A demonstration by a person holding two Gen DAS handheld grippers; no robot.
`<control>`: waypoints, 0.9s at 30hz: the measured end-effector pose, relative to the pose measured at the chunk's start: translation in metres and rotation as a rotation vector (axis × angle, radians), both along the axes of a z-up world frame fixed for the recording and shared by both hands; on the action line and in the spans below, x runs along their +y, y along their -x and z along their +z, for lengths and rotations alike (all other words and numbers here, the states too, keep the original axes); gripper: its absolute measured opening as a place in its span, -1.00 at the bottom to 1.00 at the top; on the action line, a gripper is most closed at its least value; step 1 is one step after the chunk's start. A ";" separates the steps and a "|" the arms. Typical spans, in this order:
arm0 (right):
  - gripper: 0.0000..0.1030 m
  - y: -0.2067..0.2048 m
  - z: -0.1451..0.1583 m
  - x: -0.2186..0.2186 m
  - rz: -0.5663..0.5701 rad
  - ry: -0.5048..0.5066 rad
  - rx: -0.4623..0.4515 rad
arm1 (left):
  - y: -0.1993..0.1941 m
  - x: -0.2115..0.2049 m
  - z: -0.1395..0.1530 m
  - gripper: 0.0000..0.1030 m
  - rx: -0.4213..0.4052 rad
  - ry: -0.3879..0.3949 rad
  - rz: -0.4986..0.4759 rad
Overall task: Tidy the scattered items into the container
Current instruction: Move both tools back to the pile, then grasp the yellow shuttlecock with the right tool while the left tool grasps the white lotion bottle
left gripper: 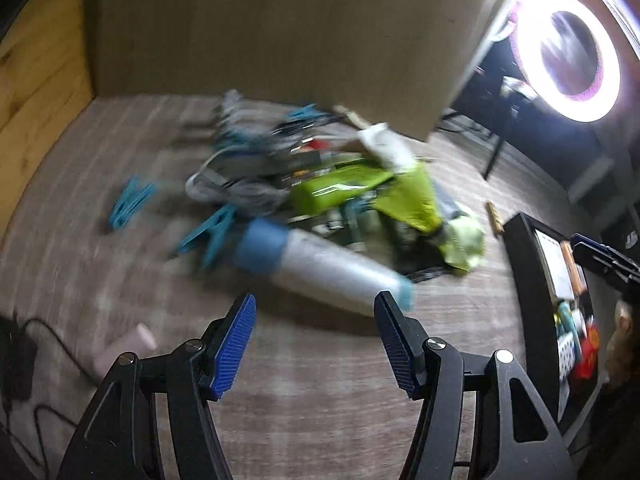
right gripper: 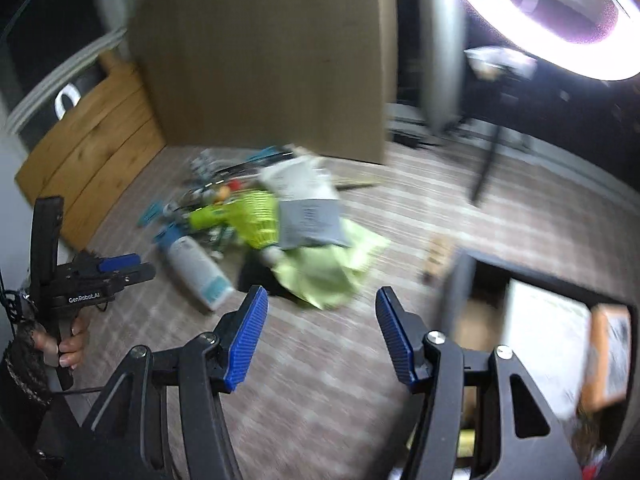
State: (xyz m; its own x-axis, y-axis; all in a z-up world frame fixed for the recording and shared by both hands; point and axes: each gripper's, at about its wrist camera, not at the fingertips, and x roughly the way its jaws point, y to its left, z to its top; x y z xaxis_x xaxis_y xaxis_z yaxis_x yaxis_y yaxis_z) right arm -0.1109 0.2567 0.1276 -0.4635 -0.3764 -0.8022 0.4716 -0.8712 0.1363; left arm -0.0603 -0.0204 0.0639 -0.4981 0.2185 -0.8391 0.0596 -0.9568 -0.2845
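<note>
Left gripper (left gripper: 316, 316): black two-finger tongs with blue ribbed pads, jaws standing apart, nothing between them; hangs over bare carpet just near of the bottle. Also seen from the right wrist view at far left, gripped by a hand (right gripper: 66, 344) in a dark knit sleeve.
Right gripper (right gripper: 322, 308): same build, blue pads apart, empty; over carpet near of the yellow-green cloth.
Floor: grey-brown striped carpet (left gripper: 320, 392), both views smeared by motion blur.
Scattered pile: heap mid-carpet, in front of a tall upright brown cardboard panel (left gripper: 280, 28).
Bottle: white cylindrical plastic bottle with pale blue cap (left gripper: 320, 266), lying on its side at the near edge of the heap, cap to the left.
Pegs: teal plastic clothes pegs (left gripper: 130, 202), a few lying left of the heap, one pair just beside the bottle cap.
Green items: lime-green glossy packet (left gripper: 340, 192) in the heap's middle; crumpled yellow-green cloth (right gripper: 328, 268) on its right near side.
Grey pouch: flat grey printed packet (right gripper: 310, 222) resting on top, touching the cloth.
Container: black open-topped bin (left gripper: 528, 280) at right of the heap, well apart from it; already holds mixed flat and coloured items, too blurred to name.
Far left: pale wooden board (right gripper: 92, 148) leaning beside the cardboard.
Light: bright ring lamp (left gripper: 570, 54) on a stand, far right.
</note>
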 end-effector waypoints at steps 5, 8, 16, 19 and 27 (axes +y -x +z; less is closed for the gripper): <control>0.08 0.021 -0.018 -0.053 0.117 -0.077 0.013 | 0.008 0.002 -0.015 0.17 -0.050 -0.022 0.031; 0.08 0.034 -0.031 -0.074 0.159 -0.103 0.003 | 0.018 0.008 -0.022 0.18 -0.084 -0.049 0.053; 0.08 0.056 -0.052 -0.101 0.208 -0.133 -0.021 | 0.044 0.017 -0.036 0.35 -0.143 -0.066 0.144; 0.08 0.059 -0.059 -0.109 0.223 -0.147 -0.025 | 0.050 0.019 -0.038 0.44 -0.150 -0.046 0.170; -0.01 0.069 -0.074 -0.110 0.198 -0.136 -0.072 | 0.060 0.027 -0.041 0.49 -0.155 0.074 0.226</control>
